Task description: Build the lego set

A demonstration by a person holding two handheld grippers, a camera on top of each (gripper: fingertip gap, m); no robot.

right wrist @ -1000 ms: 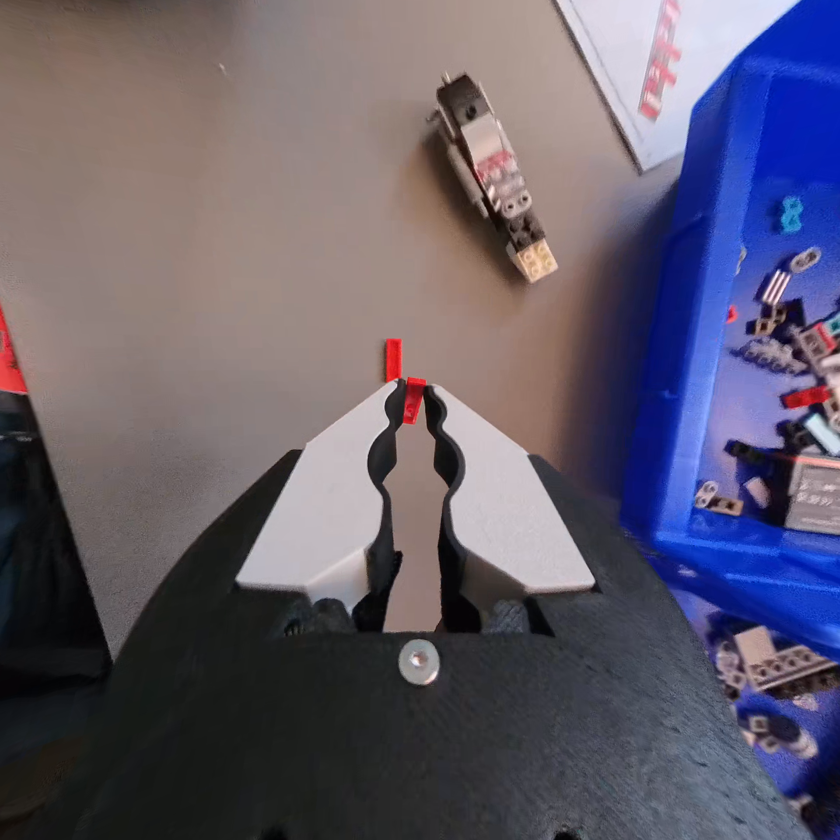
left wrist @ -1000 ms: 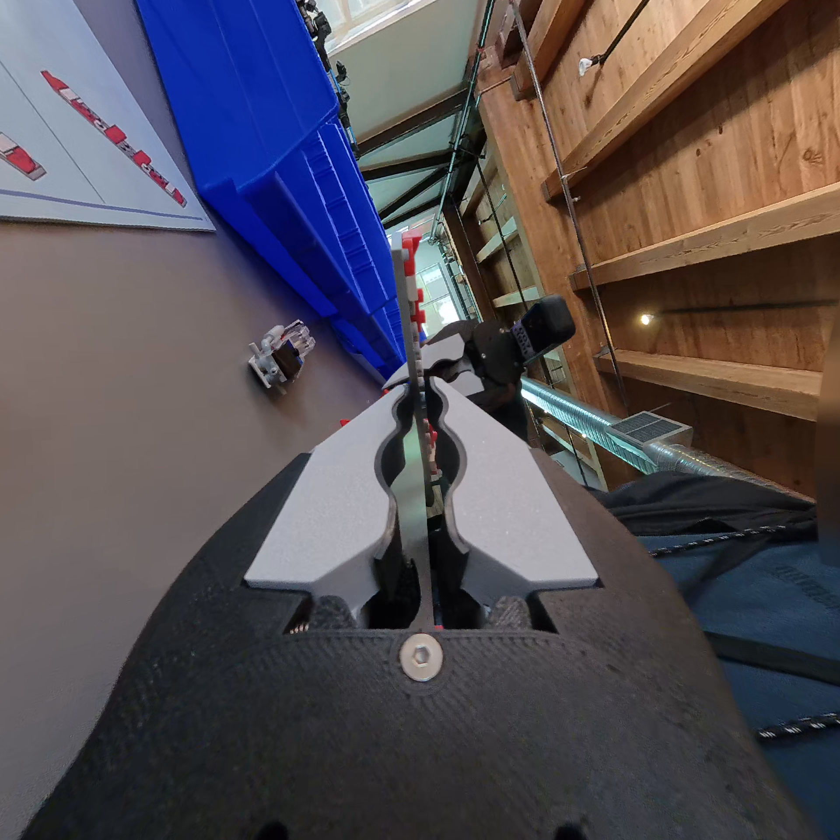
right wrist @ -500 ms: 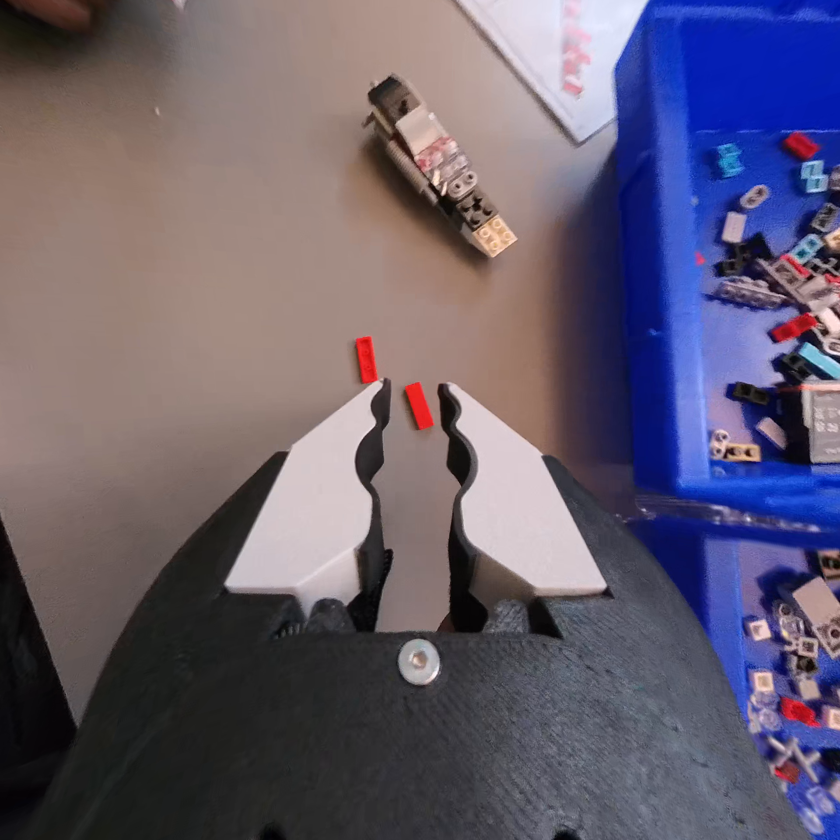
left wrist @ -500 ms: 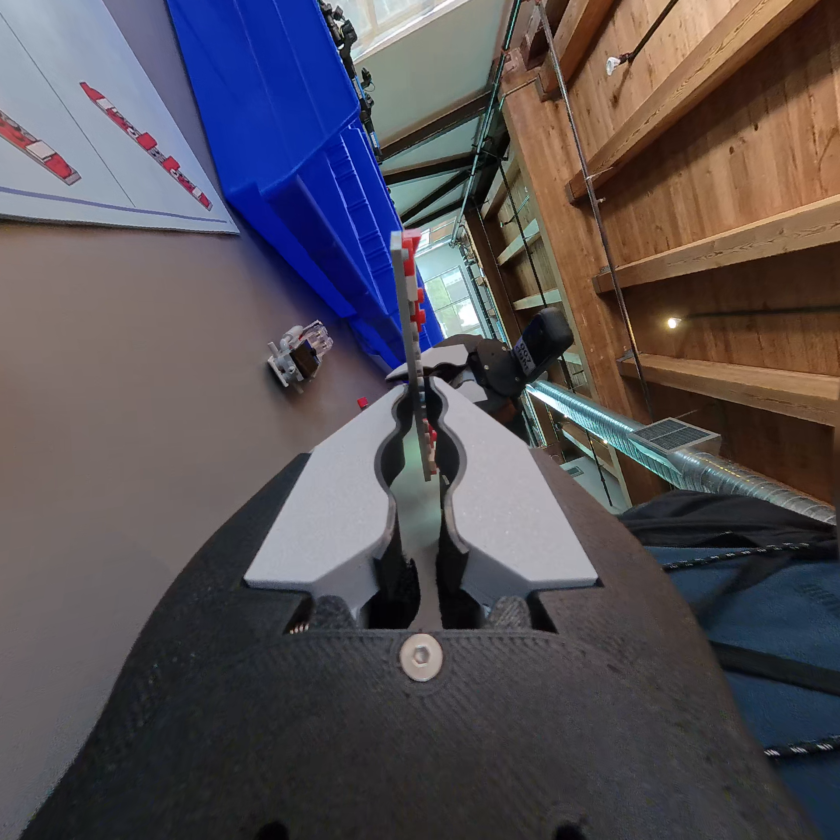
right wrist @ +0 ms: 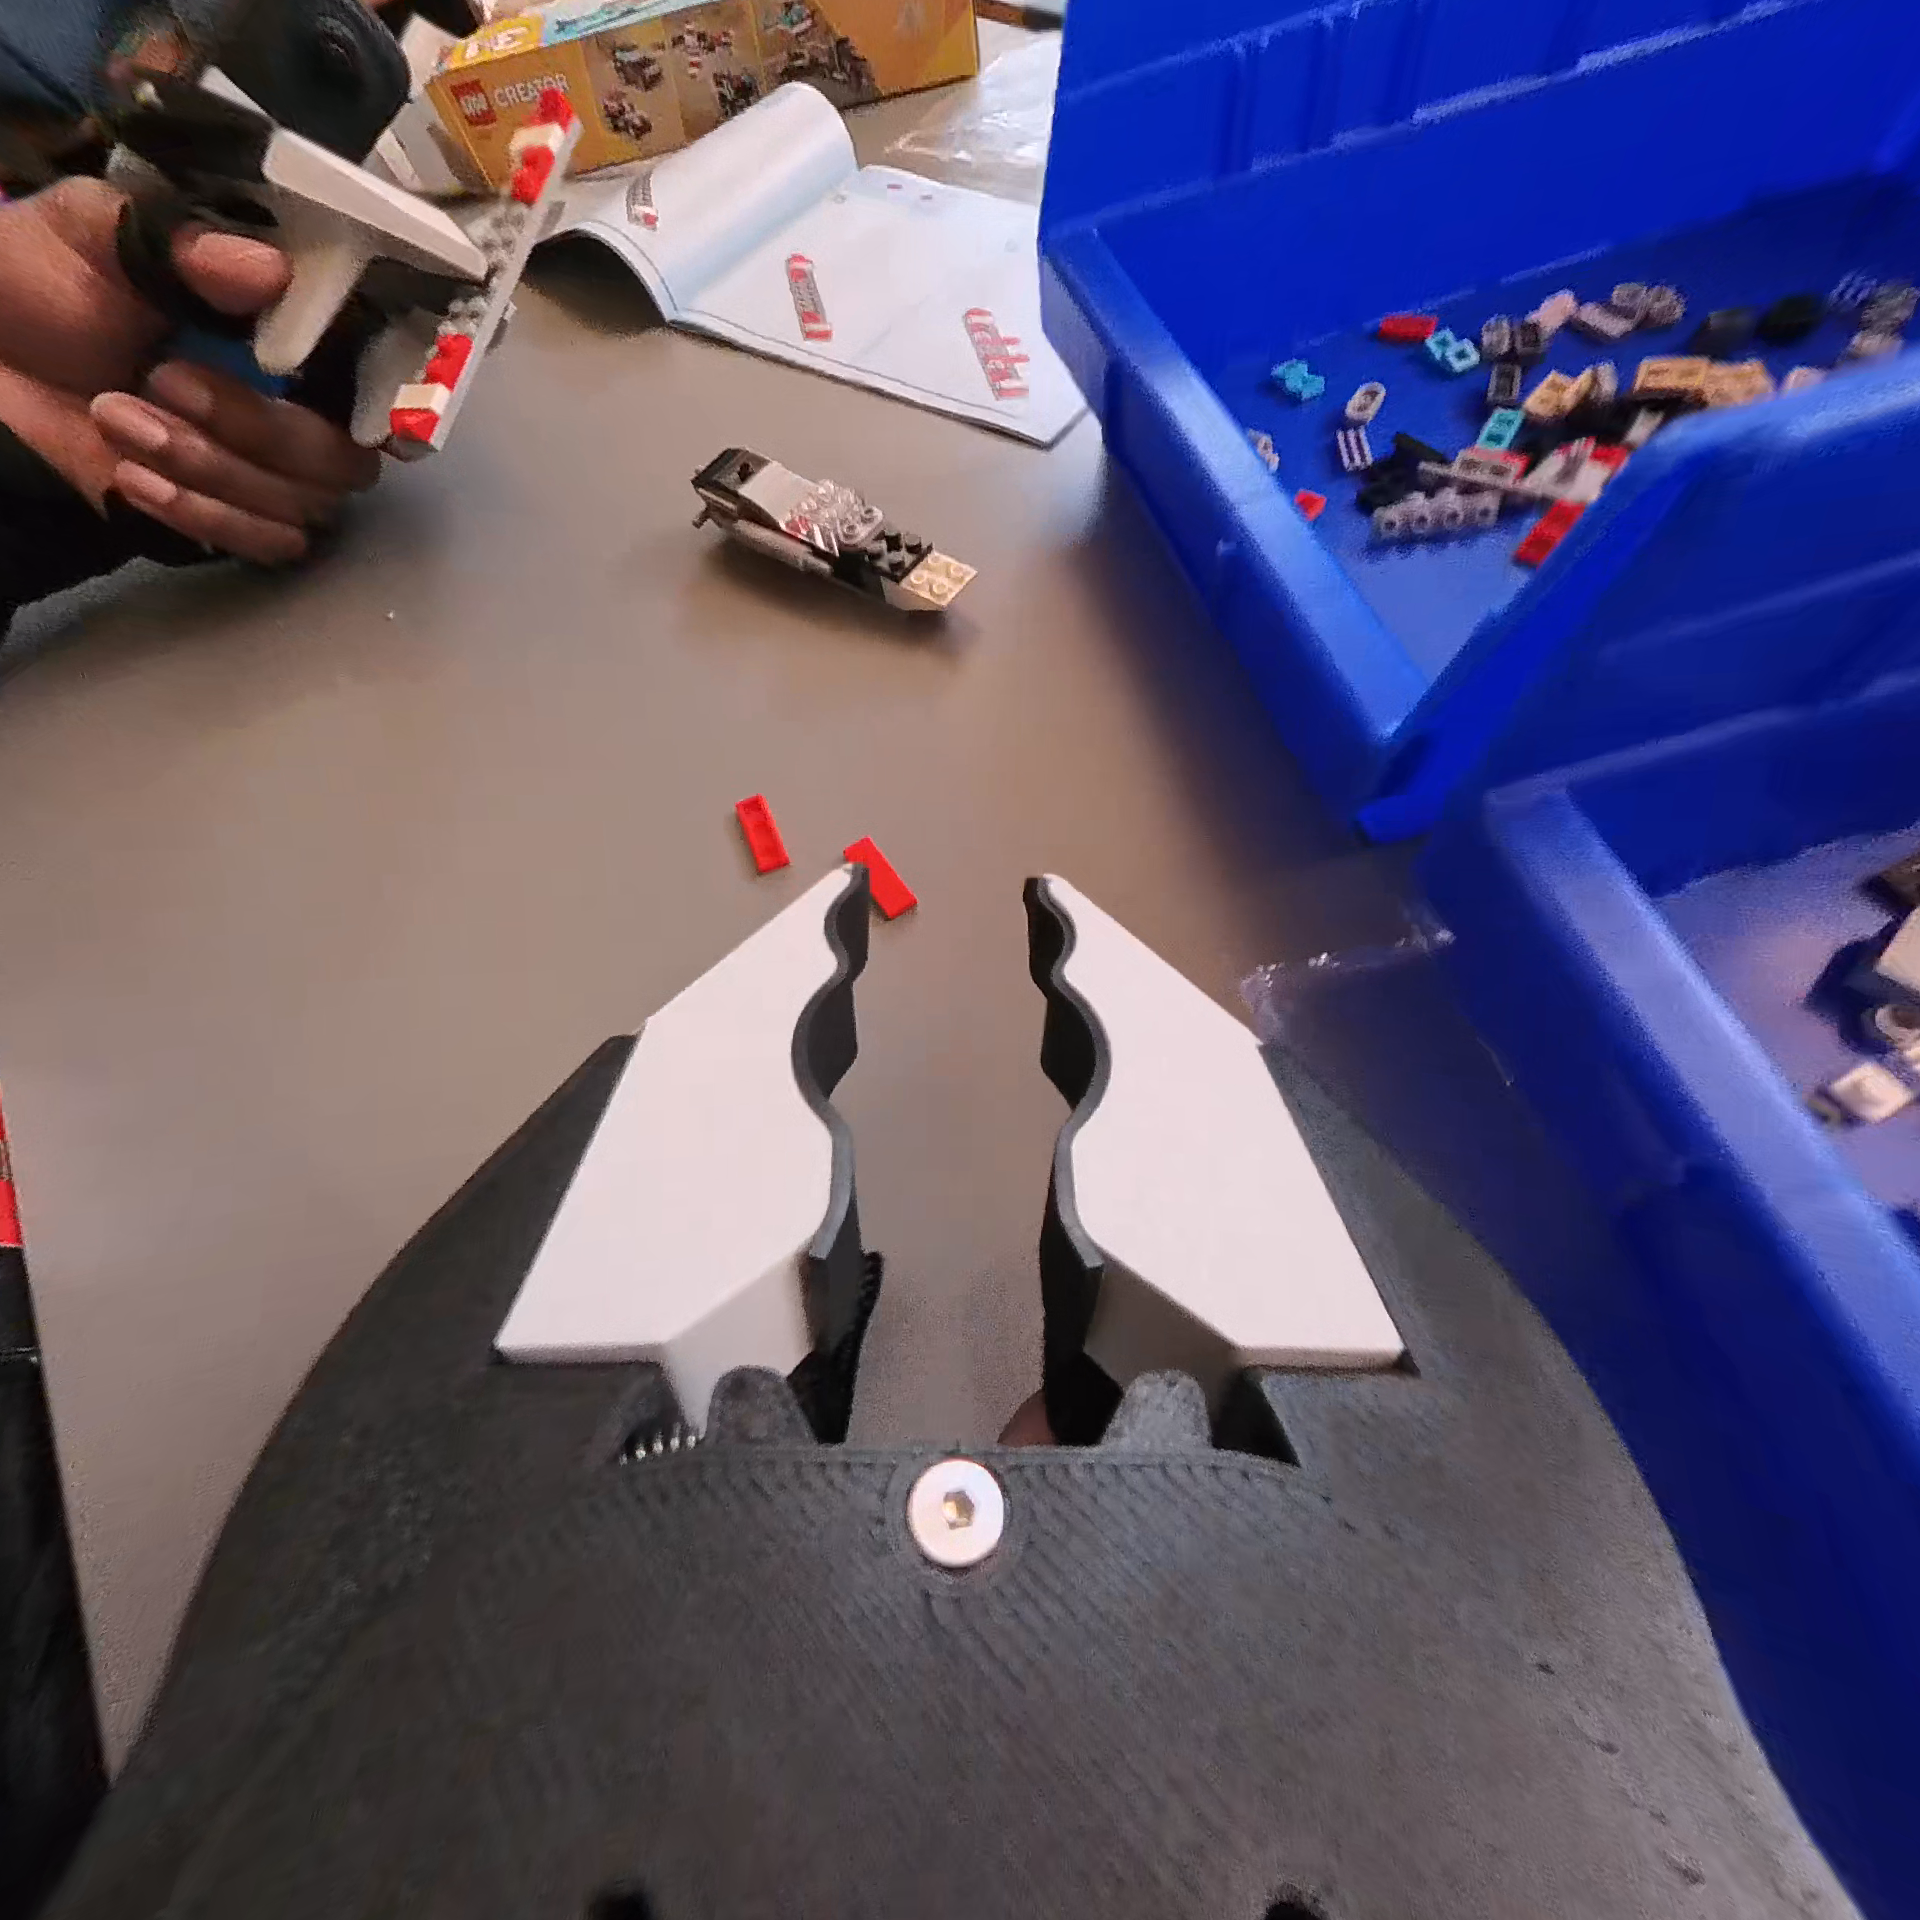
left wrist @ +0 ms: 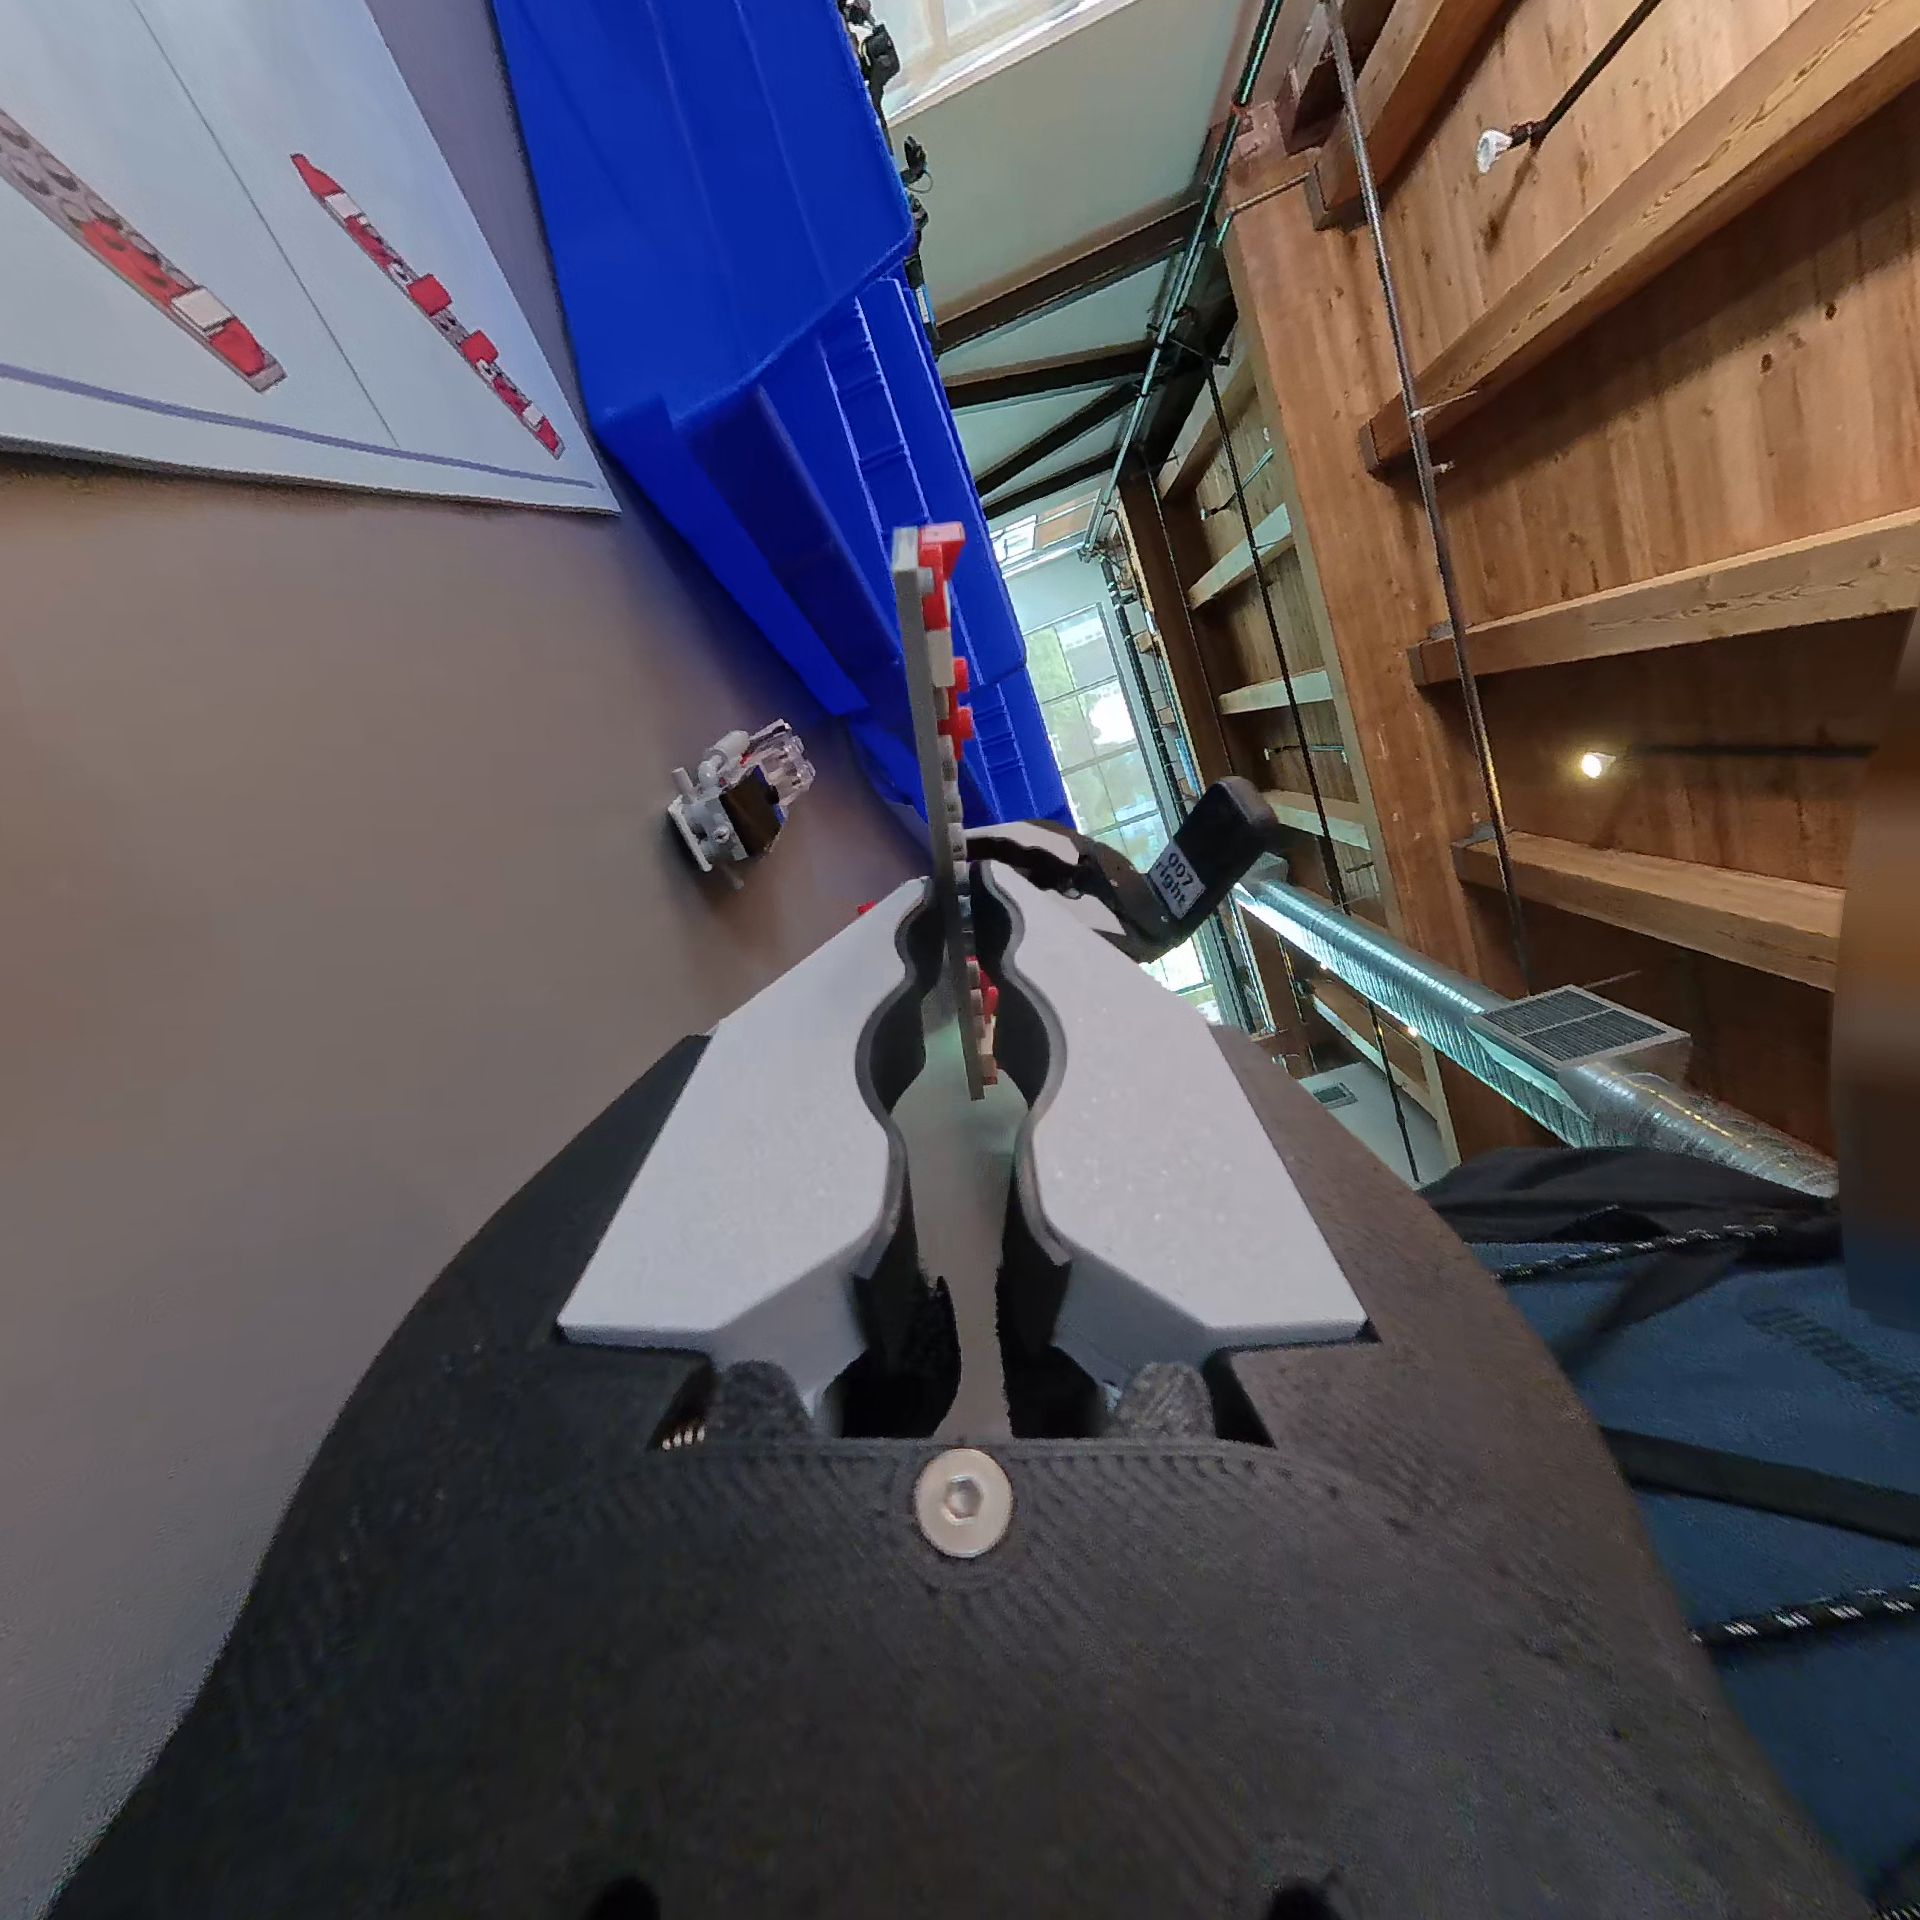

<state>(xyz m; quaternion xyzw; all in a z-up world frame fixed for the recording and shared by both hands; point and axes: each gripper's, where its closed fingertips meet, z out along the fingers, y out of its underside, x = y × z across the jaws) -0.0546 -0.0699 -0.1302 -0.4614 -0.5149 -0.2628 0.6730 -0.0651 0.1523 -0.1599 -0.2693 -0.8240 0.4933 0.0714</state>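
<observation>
Left wrist view: left gripper (left wrist: 961,894) clamped tight on a long grey strip with red and white bricks (left wrist: 928,727), held edge-on and running toward 12 o'clock past the tips, its near end tucked between the fingers (left wrist: 790,1101). At 10 o'clock on the brown table (left wrist: 312,831), a small grey-and-black sub-build (left wrist: 738,805); further toward 11, an open instruction booklet (left wrist: 260,260); at 12, a row of blue bins (left wrist: 748,260) seen from outside, contents hidden by their walls. Just behind the strip at 1 o'clock, part of the right gripper (left wrist: 1091,862), largely blocked by the strip and the fingers, so its jaws cannot be read here. Wooden shelving (left wrist: 1610,623) filling the 2 o'clock side. Right wrist view: right gripper (right wrist: 945,883) with jaws spread wide, holding nothing, tips above the table (right wrist: 312,831). Just beside the left fingertip, a red flat plate (right wrist: 881,878), apparently apart from it; a second red flat plate (right wrist: 762,833) near it at 11 o'clock. Beyond at 12, the sub-build (right wrist: 831,535) seen from above. At 10 o'clock, a hand (right wrist: 145,395) around the left gripper (right wrist: 473,286), the strip (right wrist: 483,291) shown sidelong and tilted. Only here: loose pieces (right wrist: 1538,416) inside the blue bins (right wrist: 1299,623) at 2 o'clock, and a yellow set box (right wrist: 707,73) behind the booklet (right wrist: 831,270) at 12.
</observation>
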